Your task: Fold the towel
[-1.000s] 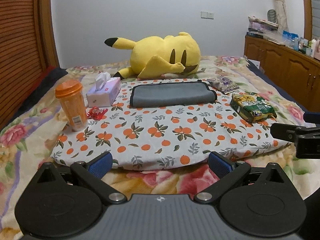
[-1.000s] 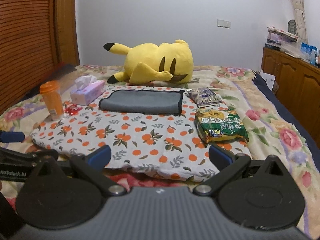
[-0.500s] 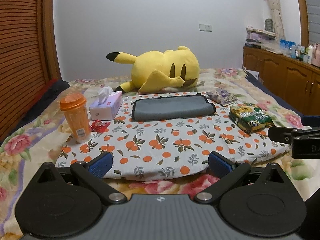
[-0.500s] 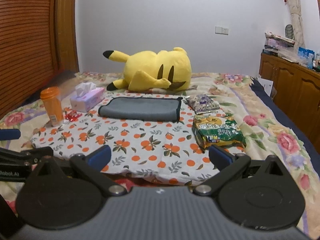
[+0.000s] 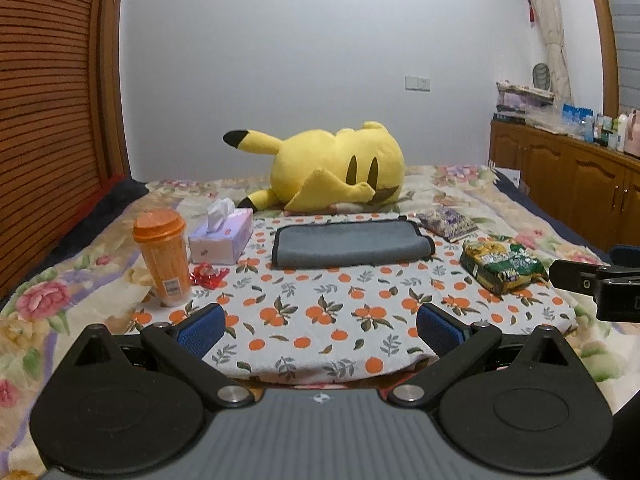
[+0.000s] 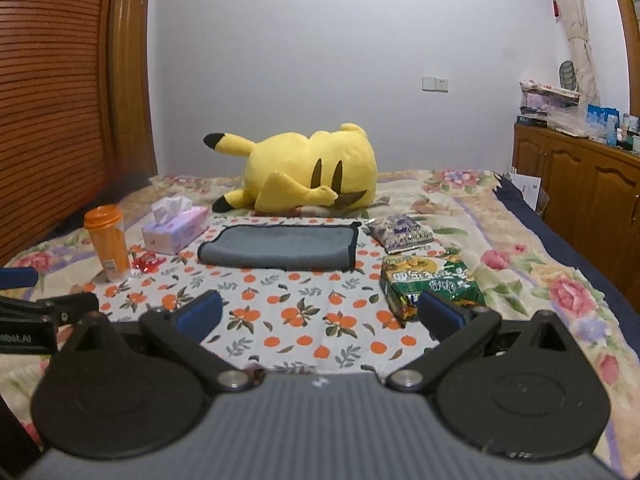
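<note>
The biggest change over the last second is in the views themselves: both cameras have tipped upward and pulled back, so more wall shows above the bed (image 5: 460, 184) and the orange-print cloth (image 5: 320, 312) sits lower and flatter in both views than it did. That reads as both tools being lifted away from the work, not brought toward it.

The grey towel (image 5: 352, 242) has not moved. It lies ahead of both tools, well beyond their fingertips, at the far edge of the orange-print cloth and just in front of the yellow plush toy (image 5: 332, 168). It shows as a long, narrow, doubled-over strip with its dark binding along the right end, so my judgement is that the folding is done, or all but done, and this is the retreat after release.

The left hand-held gripper (image 5: 320, 326) is spread wide with nothing between its blue pads (image 5: 202, 326). The right hand-held gripper (image 6: 320, 312) is likewise wide and empty; it shows in the left view as a black bar at the right edge.

The smaller things stand as they did: ahead and left, the orange bottle (image 5: 164, 256), the tissue box (image 5: 222, 238) and a red wrapper (image 5: 208, 274); ahead and right, the green snack packet (image 5: 502, 266) and a purple packet (image 5: 448, 222) beyond it.
</note>
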Demonstrator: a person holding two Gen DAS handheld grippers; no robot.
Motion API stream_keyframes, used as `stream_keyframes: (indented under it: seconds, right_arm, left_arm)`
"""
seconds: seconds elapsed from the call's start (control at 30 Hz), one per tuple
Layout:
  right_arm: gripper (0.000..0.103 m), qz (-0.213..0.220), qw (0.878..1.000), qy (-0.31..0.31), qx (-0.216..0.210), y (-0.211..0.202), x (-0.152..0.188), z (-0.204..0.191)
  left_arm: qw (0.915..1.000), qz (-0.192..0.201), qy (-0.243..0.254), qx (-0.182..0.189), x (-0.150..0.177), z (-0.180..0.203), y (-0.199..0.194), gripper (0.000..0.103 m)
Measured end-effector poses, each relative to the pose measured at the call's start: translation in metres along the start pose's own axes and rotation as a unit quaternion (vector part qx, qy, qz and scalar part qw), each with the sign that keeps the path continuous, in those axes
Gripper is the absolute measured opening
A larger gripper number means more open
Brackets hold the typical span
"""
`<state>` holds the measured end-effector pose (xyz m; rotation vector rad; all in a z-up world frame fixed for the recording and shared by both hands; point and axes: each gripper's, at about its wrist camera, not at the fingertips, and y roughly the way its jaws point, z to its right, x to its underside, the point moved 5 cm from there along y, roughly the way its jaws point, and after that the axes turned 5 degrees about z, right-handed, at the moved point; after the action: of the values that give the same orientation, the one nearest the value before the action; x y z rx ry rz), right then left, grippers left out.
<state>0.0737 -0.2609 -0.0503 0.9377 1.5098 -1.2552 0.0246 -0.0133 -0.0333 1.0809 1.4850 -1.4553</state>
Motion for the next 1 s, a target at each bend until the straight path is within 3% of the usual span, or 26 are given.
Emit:
stream_keyframes:
  seconds: [0.3, 1.0]
  right_arm:
    - [0.103, 0.028, 1.000, 0.005, 0.005, -0.008, -0.003, 0.004]
    - [0.103, 0.032, 0.999, 0.006, 0.006, -0.009, -0.003, 0.005]
  left_arm:
    - [0.9992, 0.036, 0.014, 0.005, -0.007, 0.005, -0.012, 0.103]
    - [0.9993, 0.034, 0.015, 0.002, -0.004, 0.003, -0.010, 0.103]
